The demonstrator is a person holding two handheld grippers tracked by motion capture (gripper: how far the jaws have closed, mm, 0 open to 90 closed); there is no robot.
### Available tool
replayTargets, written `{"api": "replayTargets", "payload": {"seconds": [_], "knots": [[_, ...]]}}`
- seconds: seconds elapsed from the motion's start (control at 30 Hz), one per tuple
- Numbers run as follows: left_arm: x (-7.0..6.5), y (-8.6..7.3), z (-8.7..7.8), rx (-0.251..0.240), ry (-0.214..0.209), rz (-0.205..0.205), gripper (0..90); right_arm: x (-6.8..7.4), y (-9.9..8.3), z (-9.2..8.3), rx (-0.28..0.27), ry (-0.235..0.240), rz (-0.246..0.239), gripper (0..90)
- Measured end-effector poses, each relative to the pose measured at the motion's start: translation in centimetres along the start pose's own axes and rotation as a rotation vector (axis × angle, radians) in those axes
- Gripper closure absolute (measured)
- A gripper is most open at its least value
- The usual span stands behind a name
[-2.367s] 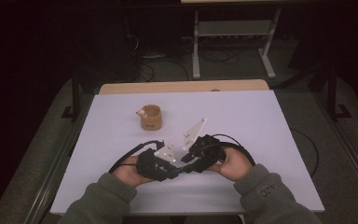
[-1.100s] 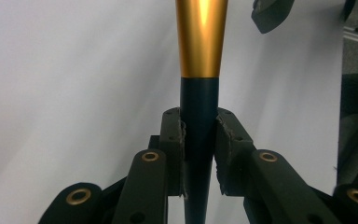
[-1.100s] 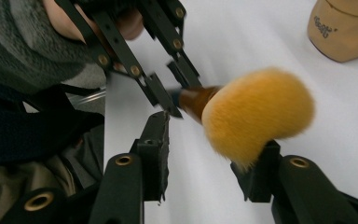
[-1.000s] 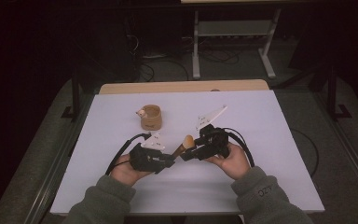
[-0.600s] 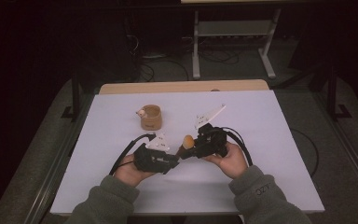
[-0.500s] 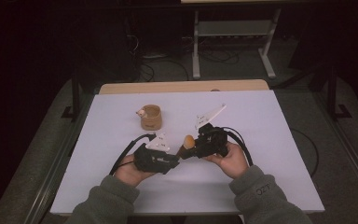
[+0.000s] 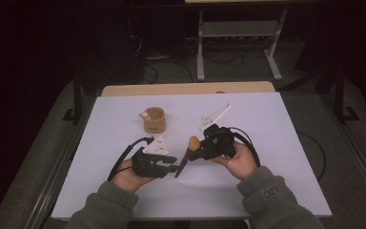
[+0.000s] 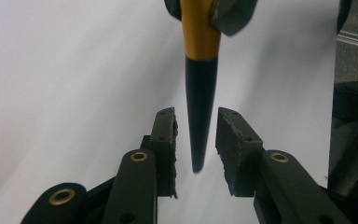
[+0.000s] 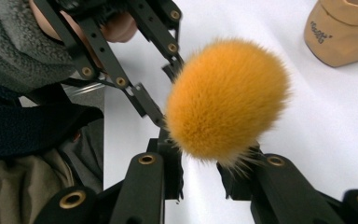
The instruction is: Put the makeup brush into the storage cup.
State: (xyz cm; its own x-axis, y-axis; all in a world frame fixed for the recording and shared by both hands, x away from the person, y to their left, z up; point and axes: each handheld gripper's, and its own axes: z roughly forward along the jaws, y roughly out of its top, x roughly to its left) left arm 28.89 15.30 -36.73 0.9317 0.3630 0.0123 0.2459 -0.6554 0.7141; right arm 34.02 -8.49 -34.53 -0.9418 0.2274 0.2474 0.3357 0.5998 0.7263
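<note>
A makeup brush has a fluffy orange head (image 9: 228,98), a gold ferrule (image 8: 200,32) and a tapering black handle (image 8: 199,116). My right gripper (image 9: 200,172) is shut on it just below the bristles. In the high view the brush (image 7: 194,142) slants down and left from the right gripper (image 7: 196,153) toward my left gripper (image 7: 175,168). In the left gripper view that gripper (image 8: 196,140) is open, with the handle's tip hanging between its pads (image 8: 167,135) and a small gap on each side.
A tan cup (image 7: 154,119) stands on the white table (image 7: 267,129) beyond the hands; it also shows in the right gripper view as the cup (image 9: 342,28) at the top right. Both sleeves rest near the table's front edge.
The right gripper has lifted and turned the brush so its orange head points up. The left gripper has shifted a little so its jaws stand around the handle's tip.
</note>
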Motion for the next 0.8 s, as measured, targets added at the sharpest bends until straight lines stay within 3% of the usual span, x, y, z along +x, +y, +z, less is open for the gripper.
{"api": "replayTargets", "payload": {"seconds": [0.13,0.2,0.27,0.33,0.37,0.53,0.73,0.8], "knots": [[0.1,-0.7,-0.7,-0.008,0.011,-0.006,67.2,-0.3,0.1,-0.5,0.005,-0.019,-0.003,71.2],[0.0,-1.2,-1.0,-0.027,0.015,-0.037,66.7,-0.4,0.2,-0.6,0.012,-0.028,-0.003,71.3],[0.2,-1.6,-1.3,-0.018,0.023,-0.034,66.1,-0.5,0.3,-0.9,0.020,-0.040,-0.009,71.2],[0.1,-2.1,-1.5,-0.034,0.027,-0.062,65.7,-0.6,0.4,-1.1,0.023,-0.045,-0.002,71.3],[0.3,-2.3,-1.8,-0.019,0.030,-0.053,65.5,-0.7,0.5,-1.2,0.026,-0.054,-0.006,71.3],[0.4,-3.4,-2.4,-0.029,0.043,-0.084,64.3,-1.0,1.0,-1.9,0.041,-0.070,0.017,71.3],[0.6,-4.5,-3.1,-0.038,0.058,-0.108,62.3,-1.5,1.8,-2.2,0.042,-0.086,-0.007,71.3],[0.6,-4.8,-3.2,-0.042,0.063,-0.120,61.6,-1.6,2.1,-2.4,0.053,-0.091,0.006,71.3]]}}
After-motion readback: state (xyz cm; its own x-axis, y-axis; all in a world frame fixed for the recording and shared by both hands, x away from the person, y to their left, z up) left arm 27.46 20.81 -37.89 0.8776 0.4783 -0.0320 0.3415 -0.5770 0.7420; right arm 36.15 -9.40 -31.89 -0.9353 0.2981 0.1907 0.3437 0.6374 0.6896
